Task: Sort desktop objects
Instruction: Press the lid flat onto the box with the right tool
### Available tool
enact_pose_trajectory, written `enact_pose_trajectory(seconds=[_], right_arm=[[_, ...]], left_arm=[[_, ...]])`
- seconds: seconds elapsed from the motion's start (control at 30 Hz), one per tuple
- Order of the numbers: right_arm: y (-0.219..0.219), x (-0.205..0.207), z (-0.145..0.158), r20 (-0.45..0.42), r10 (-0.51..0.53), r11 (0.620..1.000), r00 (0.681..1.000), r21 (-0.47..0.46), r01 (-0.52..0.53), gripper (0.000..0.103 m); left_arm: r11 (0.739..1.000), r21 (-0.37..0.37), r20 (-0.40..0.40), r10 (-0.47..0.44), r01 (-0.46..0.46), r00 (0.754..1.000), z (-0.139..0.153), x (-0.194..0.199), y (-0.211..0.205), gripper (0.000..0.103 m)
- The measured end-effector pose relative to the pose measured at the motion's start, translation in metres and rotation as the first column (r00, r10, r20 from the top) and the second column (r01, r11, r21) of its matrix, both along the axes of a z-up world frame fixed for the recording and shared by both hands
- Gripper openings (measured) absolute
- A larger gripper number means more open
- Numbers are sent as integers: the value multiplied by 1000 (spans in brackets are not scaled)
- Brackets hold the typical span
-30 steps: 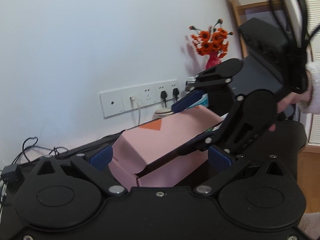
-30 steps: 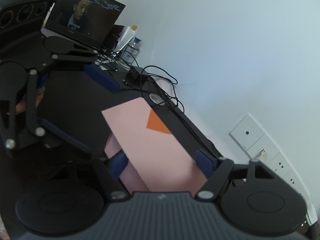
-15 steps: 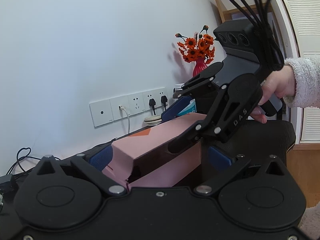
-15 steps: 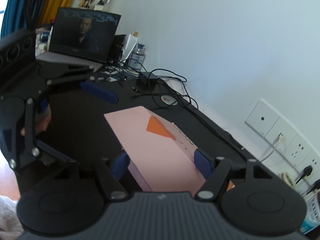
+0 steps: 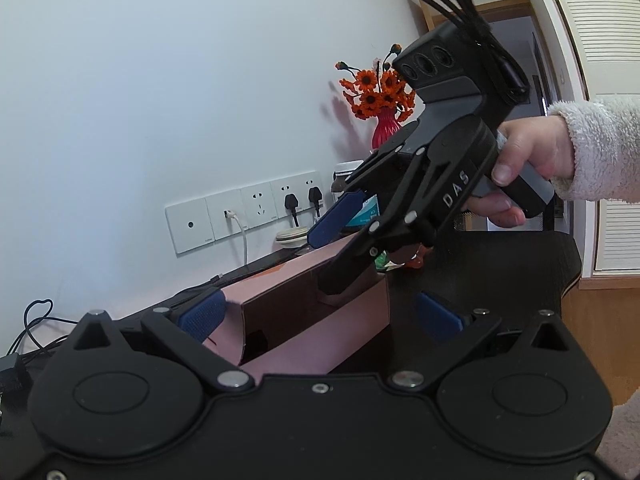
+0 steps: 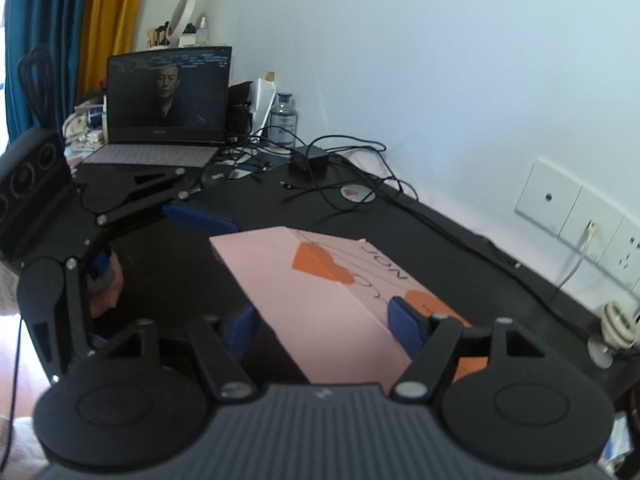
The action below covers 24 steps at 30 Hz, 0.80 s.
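A pink cardboard box with orange marks, one end open, lies on the black desk. It also shows in the right wrist view. My right gripper straddles its far end, one blue pad on each side, one finger reaching into the box in the left wrist view. My left gripper is open at the box's open end, its right pad apart from the box wall. In the right wrist view the left gripper stands wide open at the box's far end.
An open laptop, a clear bottle, a power brick and tangled cables lie at the desk's far end. A red vase of orange flowers and wall sockets stand behind the box.
The box has been lowered and levelled toward the desk. The right gripper has swung upward and back over the box's end. My left gripper's right pad now stands clear of the box.
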State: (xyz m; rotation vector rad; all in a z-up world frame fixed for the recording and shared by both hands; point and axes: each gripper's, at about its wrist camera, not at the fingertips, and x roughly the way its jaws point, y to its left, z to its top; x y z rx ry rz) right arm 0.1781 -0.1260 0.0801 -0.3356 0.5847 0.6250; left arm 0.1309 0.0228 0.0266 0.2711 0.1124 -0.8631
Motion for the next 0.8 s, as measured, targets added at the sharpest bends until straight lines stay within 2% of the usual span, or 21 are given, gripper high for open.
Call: enact_pose_trajectory(seconds=[0.4, 0.8], right_arm=[[-12, 12, 8, -119, -8, 997, 993, 80, 18, 70], [-4, 1, -3, -90, 23, 1000, 996, 0, -23, 70]], left_arm=[[1000, -26, -31, -5, 5, 1000, -3, -9, 6, 103], [1000, -15, -86, 9, -10, 996, -8, -17, 4, 103]])
